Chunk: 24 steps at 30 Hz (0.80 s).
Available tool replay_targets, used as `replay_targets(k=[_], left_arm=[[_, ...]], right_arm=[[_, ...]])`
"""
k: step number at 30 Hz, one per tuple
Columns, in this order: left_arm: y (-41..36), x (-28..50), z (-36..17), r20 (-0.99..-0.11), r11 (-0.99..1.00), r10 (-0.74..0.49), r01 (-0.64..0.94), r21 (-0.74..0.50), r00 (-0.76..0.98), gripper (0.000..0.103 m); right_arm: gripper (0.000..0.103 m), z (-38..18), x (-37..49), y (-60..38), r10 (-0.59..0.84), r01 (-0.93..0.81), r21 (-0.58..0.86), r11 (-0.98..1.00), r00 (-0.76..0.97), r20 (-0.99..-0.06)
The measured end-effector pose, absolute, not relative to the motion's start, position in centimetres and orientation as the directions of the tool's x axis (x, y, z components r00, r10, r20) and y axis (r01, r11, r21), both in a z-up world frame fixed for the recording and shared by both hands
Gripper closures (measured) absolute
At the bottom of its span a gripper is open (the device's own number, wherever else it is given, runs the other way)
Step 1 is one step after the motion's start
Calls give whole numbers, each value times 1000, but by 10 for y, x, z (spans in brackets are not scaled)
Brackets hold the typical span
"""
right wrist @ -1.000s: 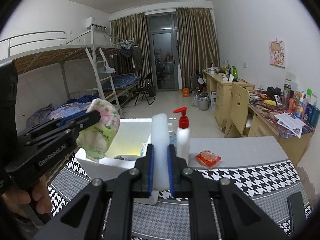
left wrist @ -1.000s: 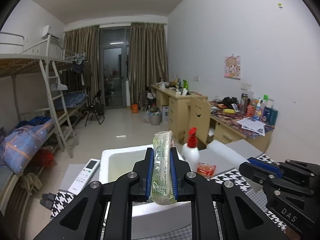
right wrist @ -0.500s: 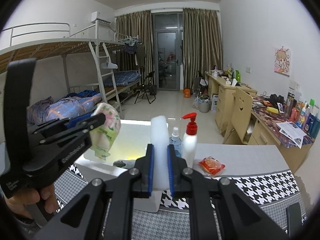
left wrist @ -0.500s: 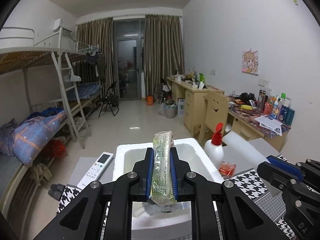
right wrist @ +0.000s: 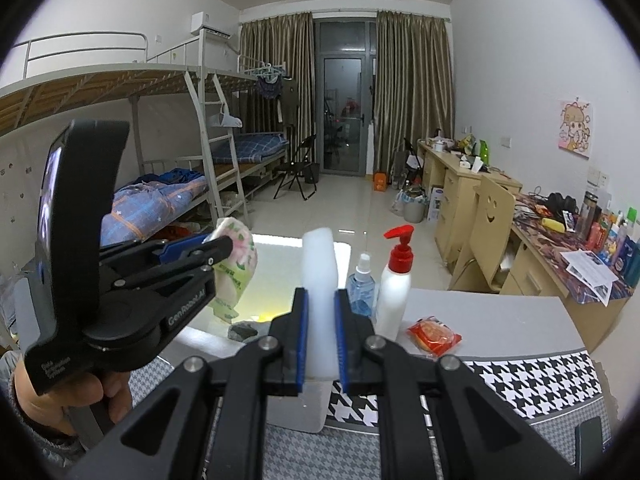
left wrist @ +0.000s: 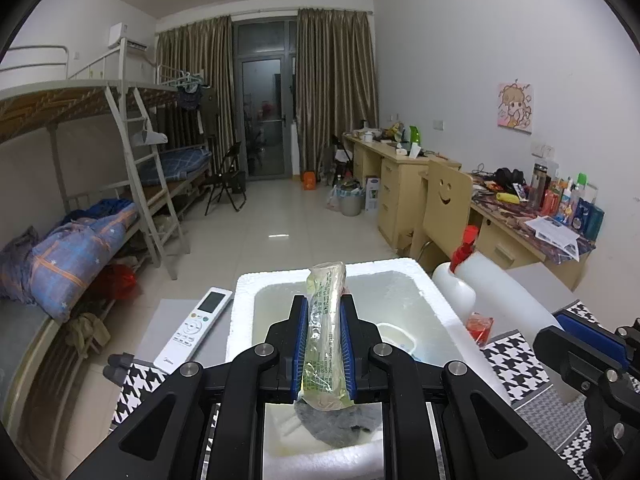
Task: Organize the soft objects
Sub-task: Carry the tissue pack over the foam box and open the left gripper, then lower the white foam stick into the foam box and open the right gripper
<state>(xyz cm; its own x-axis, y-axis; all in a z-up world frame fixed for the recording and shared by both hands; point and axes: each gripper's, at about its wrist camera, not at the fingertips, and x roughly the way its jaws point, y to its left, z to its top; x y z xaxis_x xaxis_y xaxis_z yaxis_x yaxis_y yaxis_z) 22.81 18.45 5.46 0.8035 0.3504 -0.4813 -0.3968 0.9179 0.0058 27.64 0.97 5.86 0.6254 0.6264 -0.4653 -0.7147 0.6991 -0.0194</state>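
Note:
My left gripper (left wrist: 323, 344) is shut on a green soft tissue pack (left wrist: 325, 330), held upright above the white foam box (left wrist: 244, 312). A grey cloth (left wrist: 340, 426) and a small white dish (left wrist: 394, 334) lie inside the box. In the right wrist view the left gripper (right wrist: 218, 250) hangs over the box (right wrist: 296, 412) with the pack (right wrist: 236, 272) in it. My right gripper (right wrist: 320, 332) is shut on a white foam block (right wrist: 320, 280), beside the box's right wall. That block (left wrist: 516, 308) also shows at the right of the left wrist view.
A red-pump lotion bottle (right wrist: 396, 284), a blue spray bottle (right wrist: 362, 290) and a red snack packet (right wrist: 434, 334) stand on the grey table right of the box. A white remote (left wrist: 196, 326) lies left of it. The houndstooth cloth (right wrist: 532, 380) covers the near table. A person's hand (right wrist: 76, 396) holds the left gripper.
The left gripper has moved over the box and sunk a little, so the grey cloth inside now shows below the pack. The right gripper with the foam block has shifted slightly sideways.

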Motion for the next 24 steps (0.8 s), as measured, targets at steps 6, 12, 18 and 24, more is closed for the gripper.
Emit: replay_targets(k=[6, 12, 18, 24], left_arm=[[194, 236, 49, -512, 920, 331, -393, -12, 793, 62], [196, 227, 50, -486, 915, 344, -404, -19, 803, 4], [200, 213, 58, -464, 902, 376, -431, -14, 802, 1], [207, 199, 58, -452, 878, 428, -479, 2, 782, 1]], right_arm=[[88, 58, 278, 13, 623, -716, -23, 698, 623, -473], [87, 58, 279, 14, 621, -714, -24, 699, 624, -475], [87, 58, 279, 16, 623, -716, -22, 697, 621, -475], [87, 55, 278, 28, 633, -733, -36, 679, 610, -478]])
